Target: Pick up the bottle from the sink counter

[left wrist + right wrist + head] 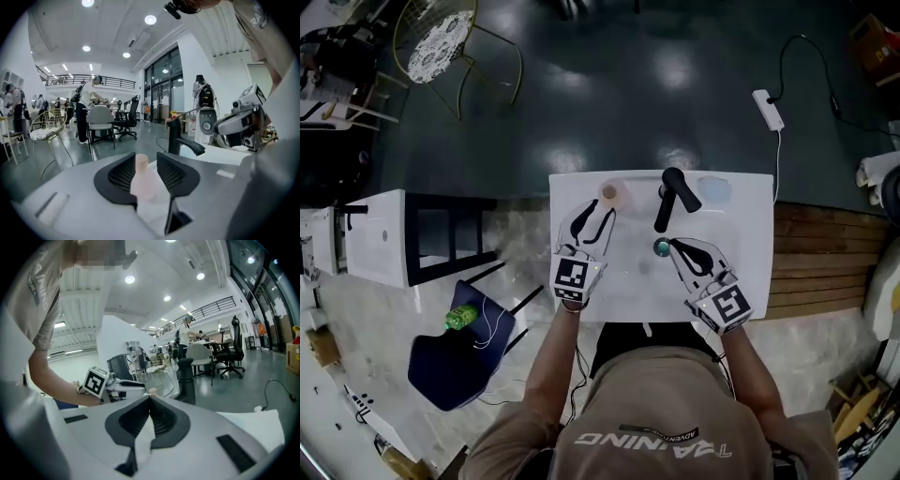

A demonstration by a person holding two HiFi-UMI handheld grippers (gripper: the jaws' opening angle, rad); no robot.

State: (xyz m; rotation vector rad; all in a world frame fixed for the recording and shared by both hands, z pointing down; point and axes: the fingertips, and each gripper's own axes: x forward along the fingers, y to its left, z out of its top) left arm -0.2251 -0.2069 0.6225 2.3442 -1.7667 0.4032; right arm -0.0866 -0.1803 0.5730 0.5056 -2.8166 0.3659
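A small pale pink bottle with a tan cap stands at the back left of the white sink counter, left of the faucet. My left gripper is open just in front of it. In the left gripper view the bottle stands between the two spread black jaws, with a gap on either side. My right gripper is shut and holds nothing; it hovers over the basin near the drain. In the right gripper view its jaws meet, and the bottle's cap peeks just over their tips.
A black faucet rises mid-counter, the drain below it, and a pale blue patch lies to its right. On the floor to the left, a blue chair holds a green bottle. A white power strip lies behind the counter.
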